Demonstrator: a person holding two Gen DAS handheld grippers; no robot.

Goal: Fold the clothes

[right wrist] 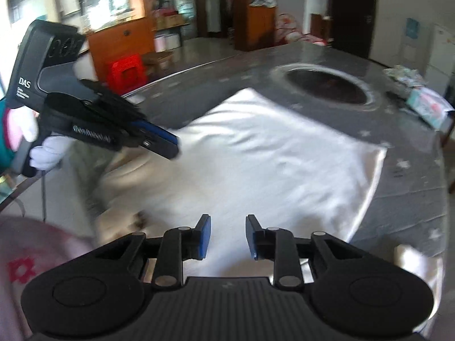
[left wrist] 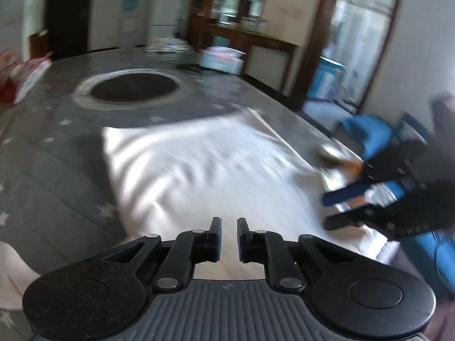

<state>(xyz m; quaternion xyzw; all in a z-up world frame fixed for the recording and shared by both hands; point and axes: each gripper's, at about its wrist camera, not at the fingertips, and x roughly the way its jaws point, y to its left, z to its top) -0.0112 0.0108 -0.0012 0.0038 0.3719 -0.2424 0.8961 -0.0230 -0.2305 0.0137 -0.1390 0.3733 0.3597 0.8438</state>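
Observation:
A white satin garment (left wrist: 204, 164) lies spread flat on the grey star-patterned table (left wrist: 57, 147); it also shows in the right wrist view (right wrist: 270, 159). My left gripper (left wrist: 229, 237) hovers over the garment's near edge, jaws slightly apart and empty; in the right wrist view it (right wrist: 167, 145) hangs above the cloth's left side. My right gripper (right wrist: 228, 237) is open and empty above the near part of the cloth; in the left wrist view it (left wrist: 330, 204) is at the garment's right edge. Both views are blurred by motion.
A dark round inset (left wrist: 133, 86) sits in the table's middle beyond the garment. A tissue pack (left wrist: 221, 59) and papers (left wrist: 167, 45) lie at the far edge. A red stool (right wrist: 126, 71) and wooden cabinets stand on the floor beyond.

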